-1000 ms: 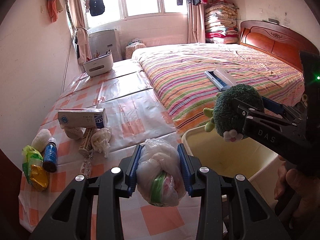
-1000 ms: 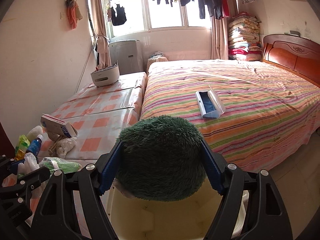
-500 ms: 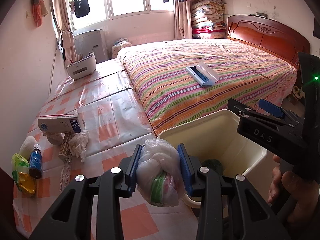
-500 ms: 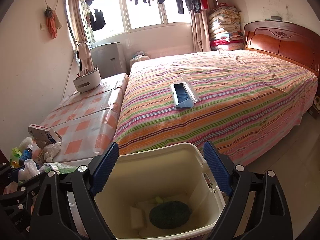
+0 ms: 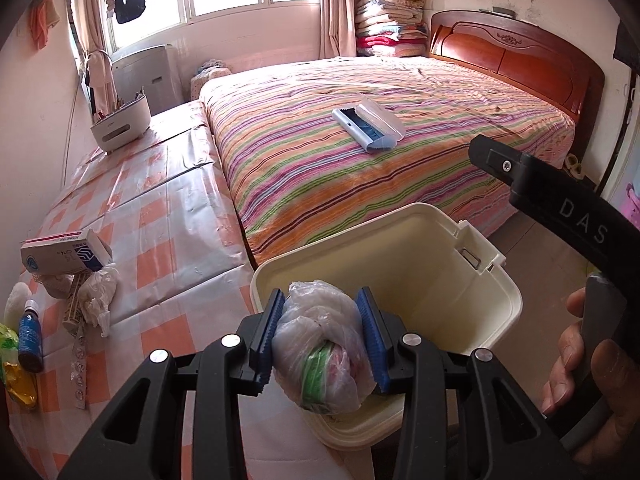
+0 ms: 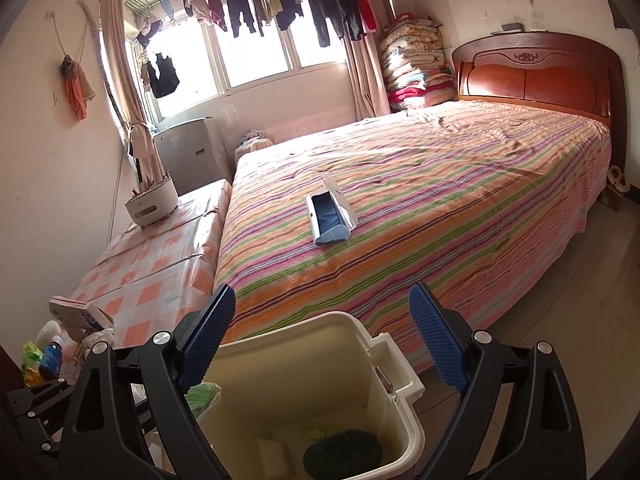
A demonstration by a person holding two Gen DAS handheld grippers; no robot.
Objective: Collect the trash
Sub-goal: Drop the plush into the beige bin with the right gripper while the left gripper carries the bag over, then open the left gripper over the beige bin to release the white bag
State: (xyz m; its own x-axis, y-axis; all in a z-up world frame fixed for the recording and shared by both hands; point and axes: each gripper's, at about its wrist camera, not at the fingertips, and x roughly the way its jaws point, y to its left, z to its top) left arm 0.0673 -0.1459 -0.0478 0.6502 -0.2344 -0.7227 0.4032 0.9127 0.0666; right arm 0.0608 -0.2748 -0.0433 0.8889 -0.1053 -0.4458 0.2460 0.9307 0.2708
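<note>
My left gripper (image 5: 322, 336) is shut on a clear plastic bag (image 5: 320, 352) of white and green trash, held over the near left rim of the cream bin (image 5: 496, 276). My right gripper (image 6: 322, 340) is open and empty above the same bin (image 6: 404, 384). A green plush toy (image 6: 340, 454) lies at the bottom of the bin. The bag's green edge shows in the right wrist view (image 6: 202, 396). The right gripper's black arm (image 5: 560, 208) shows at the right of the left wrist view.
On the checked cloth (image 5: 160, 220) at the left lie a blue-white box (image 5: 60, 254), crumpled white plastic (image 5: 98, 292), a blue bottle (image 5: 29, 332) and green-yellow wrappers (image 5: 12, 364). A blue-white case (image 5: 368, 124) lies on the striped bed (image 5: 400, 160). A white caddy (image 5: 120, 124) stands farther back.
My right gripper opened and dropped the green plush toy into the bin, then lifted away. My left gripper carried the bag rightward over the bin's rim.
</note>
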